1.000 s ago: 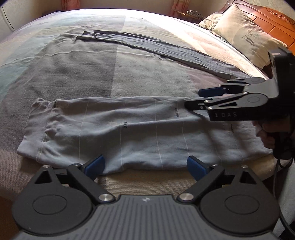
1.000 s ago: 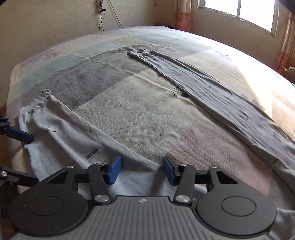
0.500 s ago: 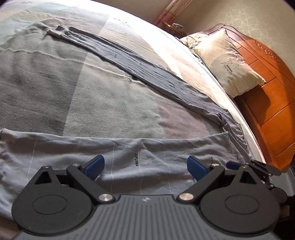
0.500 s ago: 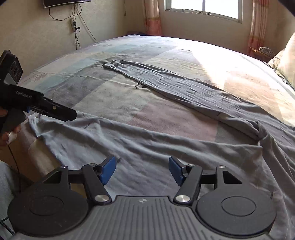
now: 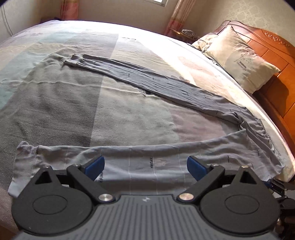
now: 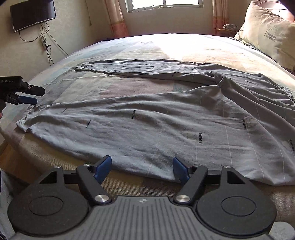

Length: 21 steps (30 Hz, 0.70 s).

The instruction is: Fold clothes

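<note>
A pair of grey long johns (image 6: 166, 125) lies spread flat on the bed (image 6: 129, 83), printed with small black "XIFUWA" marks and thin pale lines. One leg runs along the near edge of the mattress, its cuff toward the left in both views; the other leg (image 5: 147, 81) stretches diagonally away across the patchwork bedspread toward the far side. The two legs meet at the waistband (image 6: 287, 96) on the right, close to a beige pillow (image 5: 239, 57) that leans against the wooden headboard (image 5: 280, 61).

The left hand-held gripper (image 5: 145, 166) hovers over the near leg with its blue pads spread wide and nothing between them; in the right wrist view it shows at the far left (image 6: 27, 96), above the cuff end, its fingers apart there too. The right hand-held gripper (image 6: 142, 168) sits at the near hem of the garment, just over the mattress edge; its jaws have just been opening and stand well apart, with only the cloth's edge lying below the gap and no pad pressing on it.

Sunlight from the window (image 6: 166, 3) washes out the far part of the bed. A television (image 6: 33, 13) hangs on the wall at the left
</note>
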Tool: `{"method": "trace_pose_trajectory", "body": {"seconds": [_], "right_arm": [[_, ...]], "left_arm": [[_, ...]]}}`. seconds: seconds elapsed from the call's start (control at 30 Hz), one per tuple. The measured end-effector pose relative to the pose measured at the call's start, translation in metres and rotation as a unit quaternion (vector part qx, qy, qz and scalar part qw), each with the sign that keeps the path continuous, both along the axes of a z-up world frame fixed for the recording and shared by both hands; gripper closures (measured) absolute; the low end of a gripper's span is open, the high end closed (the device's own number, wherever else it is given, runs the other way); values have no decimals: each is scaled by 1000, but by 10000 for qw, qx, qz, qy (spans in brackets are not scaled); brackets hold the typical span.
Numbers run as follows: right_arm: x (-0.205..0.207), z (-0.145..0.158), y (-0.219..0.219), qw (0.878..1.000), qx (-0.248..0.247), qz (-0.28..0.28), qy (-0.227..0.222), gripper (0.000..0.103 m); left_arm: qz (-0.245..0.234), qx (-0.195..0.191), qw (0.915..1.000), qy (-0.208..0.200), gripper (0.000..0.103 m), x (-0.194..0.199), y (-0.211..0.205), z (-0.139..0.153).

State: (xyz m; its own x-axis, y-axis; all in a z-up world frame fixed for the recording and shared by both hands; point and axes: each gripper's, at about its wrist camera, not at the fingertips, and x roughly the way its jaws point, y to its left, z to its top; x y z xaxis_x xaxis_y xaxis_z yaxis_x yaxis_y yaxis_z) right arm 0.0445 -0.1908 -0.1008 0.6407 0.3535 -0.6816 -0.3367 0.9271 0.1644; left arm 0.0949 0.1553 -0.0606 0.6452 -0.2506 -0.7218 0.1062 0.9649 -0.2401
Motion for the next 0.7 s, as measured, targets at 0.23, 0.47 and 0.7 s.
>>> {"method": "trace_pose_trajectory", "body": {"seconds": [0.23, 0.47, 0.7], "right_arm": [[-16, -7, -11, 9992, 324, 162, -172, 8], [-29, 10, -20, 9991, -29, 30, -430, 7], [-33, 19, -6, 9965, -347, 379, -660, 5]], "left_arm": [[297, 267, 9986, 343, 6, -31, -19, -32], [-220, 1599, 9869, -60, 6, -54, -59, -11], [-476, 1715, 9838, -226, 6, -57, -61, -21]]}}
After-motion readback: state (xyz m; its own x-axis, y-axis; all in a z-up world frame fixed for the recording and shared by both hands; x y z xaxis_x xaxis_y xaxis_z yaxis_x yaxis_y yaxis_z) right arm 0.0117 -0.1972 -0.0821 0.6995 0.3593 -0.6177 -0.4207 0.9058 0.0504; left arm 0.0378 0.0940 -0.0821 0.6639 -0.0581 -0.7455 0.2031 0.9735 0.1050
